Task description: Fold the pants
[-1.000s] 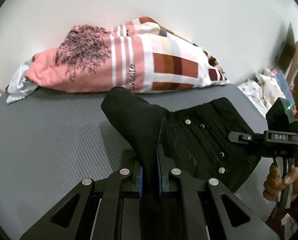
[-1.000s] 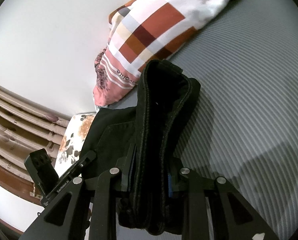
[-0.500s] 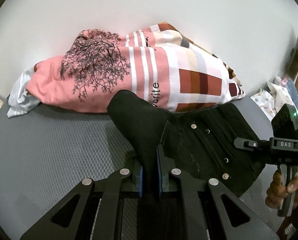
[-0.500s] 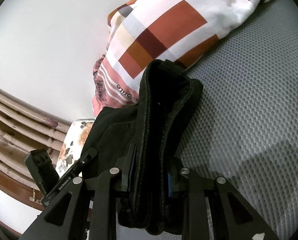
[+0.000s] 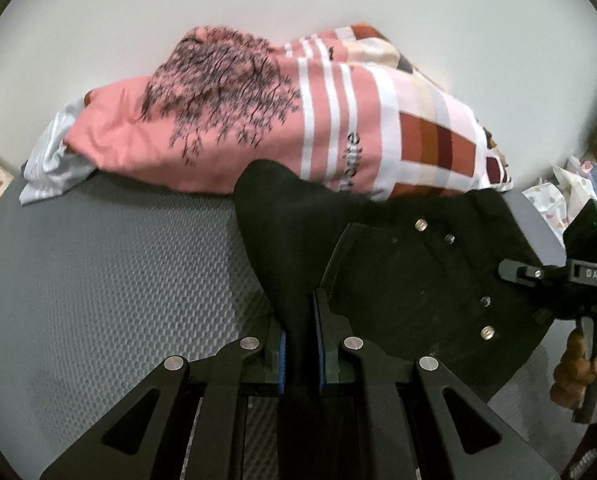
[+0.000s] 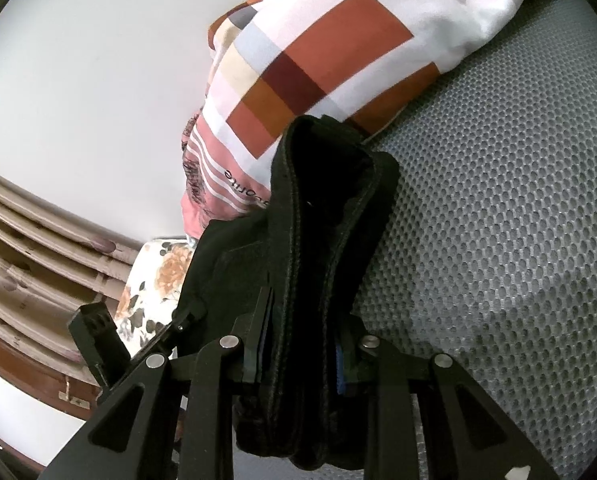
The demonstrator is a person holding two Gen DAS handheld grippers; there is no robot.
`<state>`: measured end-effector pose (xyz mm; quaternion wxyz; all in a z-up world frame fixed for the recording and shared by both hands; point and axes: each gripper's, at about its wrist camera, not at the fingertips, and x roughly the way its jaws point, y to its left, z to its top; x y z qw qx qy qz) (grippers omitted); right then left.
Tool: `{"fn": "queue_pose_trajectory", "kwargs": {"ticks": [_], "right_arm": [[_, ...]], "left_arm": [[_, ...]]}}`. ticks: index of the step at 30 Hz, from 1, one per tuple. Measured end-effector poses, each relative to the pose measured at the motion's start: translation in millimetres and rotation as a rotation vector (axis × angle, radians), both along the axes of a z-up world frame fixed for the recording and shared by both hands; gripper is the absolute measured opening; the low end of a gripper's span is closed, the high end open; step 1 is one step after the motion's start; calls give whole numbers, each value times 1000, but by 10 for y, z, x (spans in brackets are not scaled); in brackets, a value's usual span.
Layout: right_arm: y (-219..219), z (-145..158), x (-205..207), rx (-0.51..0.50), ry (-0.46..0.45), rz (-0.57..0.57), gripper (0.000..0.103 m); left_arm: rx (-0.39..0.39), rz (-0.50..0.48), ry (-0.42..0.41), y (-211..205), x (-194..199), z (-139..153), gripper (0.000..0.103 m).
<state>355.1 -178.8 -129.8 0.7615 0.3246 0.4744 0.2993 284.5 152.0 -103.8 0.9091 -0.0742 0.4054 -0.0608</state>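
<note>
The left gripper [image 5: 299,338] is seen with its jaws nearly closed, a thin fold of the black pants [image 5: 418,276] pinched between them. The right gripper [image 6: 300,354] is clamped on a thicker bunch of waistband, its jaws slightly parted. The pants are held above the grey mat [image 5: 98,280]. Only the left view shows metal buttons [image 5: 487,332] and a hand [image 5: 582,368]; only the right shows floral fabric [image 6: 154,280]. A patterned pillow [image 5: 258,120] lies beyond.
</note>
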Motion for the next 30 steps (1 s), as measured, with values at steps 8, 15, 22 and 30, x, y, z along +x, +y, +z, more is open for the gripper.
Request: {"fn": "queue_pose_trajectory", "kwargs": {"ticks": [8,15,22,30], "right_arm": [[-74,-121,-69,-91,-11,-8,26],[43,-80,-140,-260,-108,-25,32],[151,-41,-190,-364,-161,-70,40],[351,15,-287,-518,-236,-146,55]], "left_arm": [[39,35,19,16,-16,-187,31],[160,80,-38,-68,-102,-274,44],[205,129,-24,-60,-79,-286,60],[217,159,-22,-54,-80,-298,66]]}}
